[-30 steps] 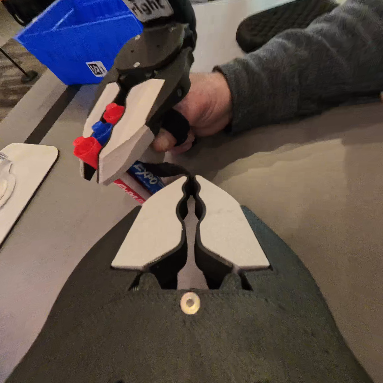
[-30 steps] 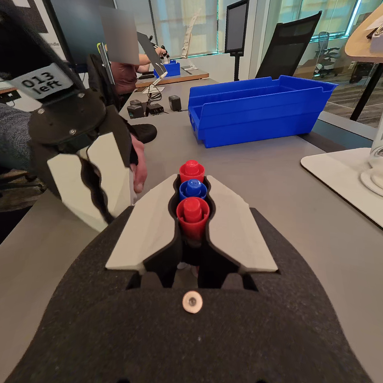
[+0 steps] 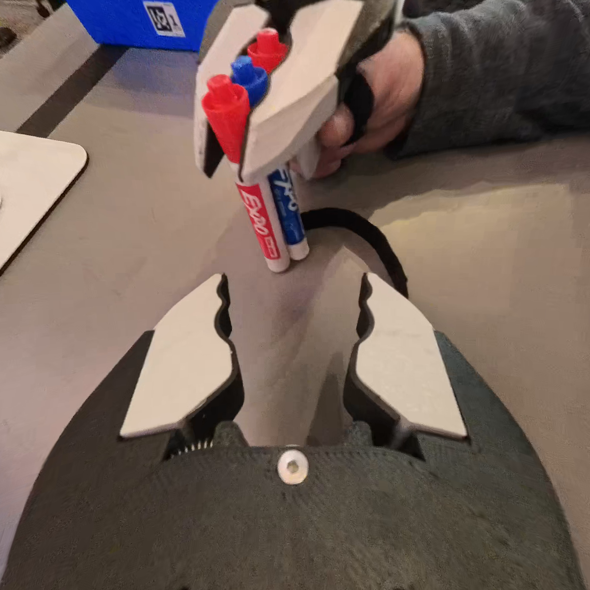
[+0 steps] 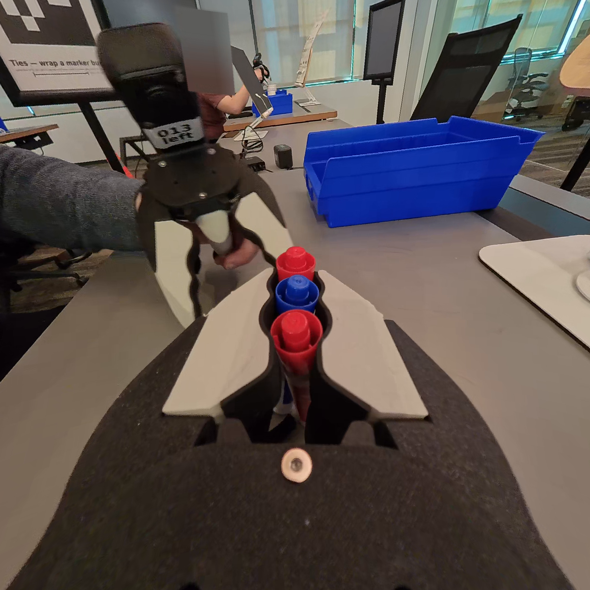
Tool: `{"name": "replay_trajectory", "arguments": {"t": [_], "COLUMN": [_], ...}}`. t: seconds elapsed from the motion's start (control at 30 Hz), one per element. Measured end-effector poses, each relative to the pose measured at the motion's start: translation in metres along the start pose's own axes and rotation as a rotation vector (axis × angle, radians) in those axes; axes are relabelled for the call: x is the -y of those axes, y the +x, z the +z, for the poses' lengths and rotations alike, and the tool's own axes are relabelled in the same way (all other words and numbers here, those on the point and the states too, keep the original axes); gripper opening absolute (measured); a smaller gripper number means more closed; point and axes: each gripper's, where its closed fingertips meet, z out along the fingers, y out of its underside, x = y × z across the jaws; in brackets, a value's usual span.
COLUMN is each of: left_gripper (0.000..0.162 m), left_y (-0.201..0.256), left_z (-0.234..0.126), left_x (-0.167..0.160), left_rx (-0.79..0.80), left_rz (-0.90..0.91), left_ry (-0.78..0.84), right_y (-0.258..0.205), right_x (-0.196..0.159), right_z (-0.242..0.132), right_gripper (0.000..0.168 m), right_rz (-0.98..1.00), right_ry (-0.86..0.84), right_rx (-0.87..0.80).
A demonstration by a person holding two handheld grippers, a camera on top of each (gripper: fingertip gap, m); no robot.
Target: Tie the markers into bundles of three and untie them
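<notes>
Right tongs (image 4: 295, 306) clamped on three markers (image 3: 252, 89) in a row: red, blue, red, caps up, held near upright. Lower ends of the marker barrels (image 3: 281, 230) close above or touching the grey tabletop (image 3: 479, 287); contact cannot be told. Black strap (image 3: 367, 233) curving from behind the barrels across the tabletop toward the left tongs' right finger. Left tongs (image 3: 293, 281) spread wide, nothing between the fingers, just short of the marker ends. In the right wrist view, left tongs (image 4: 230, 271) raised to the left of the markers, fingers apart. Blue bin (image 4: 415, 178) farther back on the tabletop. White board (image 4: 542, 281) at the right edge.
</notes>
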Motion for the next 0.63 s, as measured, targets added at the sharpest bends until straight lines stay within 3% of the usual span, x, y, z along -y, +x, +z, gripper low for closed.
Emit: {"name": "replay_trajectory", "arguments": {"t": [0.03,0.1,0.3,0.43,0.63], "left_gripper": [0.082,0.083,0.059,0.019,0.02], "left_y": [-0.006,-0.01,0.005,0.001,0.0], "left_z": [0.008,0.027,0.059,0.064,0.064], "left_x": [0.004,0.011,0.03,0.028,0.028], "left_rx": [0.006,-0.022,-0.125,-0.109,-0.098], "left_rz": [-0.031,-0.051,-0.034,-0.054,-0.04], "left_ry": [0.013,0.036,0.035,0.011,0.01], "right_y": [-0.001,-0.004,-0.012,-0.015,-0.015], "right_x": [0.0,-0.001,-0.003,-0.003,-0.003], "right_z": [0.0,0.0,0.002,0.002,0.0], "right_gripper": [0.017,0.017,0.017,0.018,0.023], "right_rz": [-0.003,-0.018,-0.041,-0.047,-0.06], "right_ry": [0.0,-0.003,-0.022,-0.023,-0.029], "right_rx": [0.006,0.019,0.064,0.085,0.081]}}
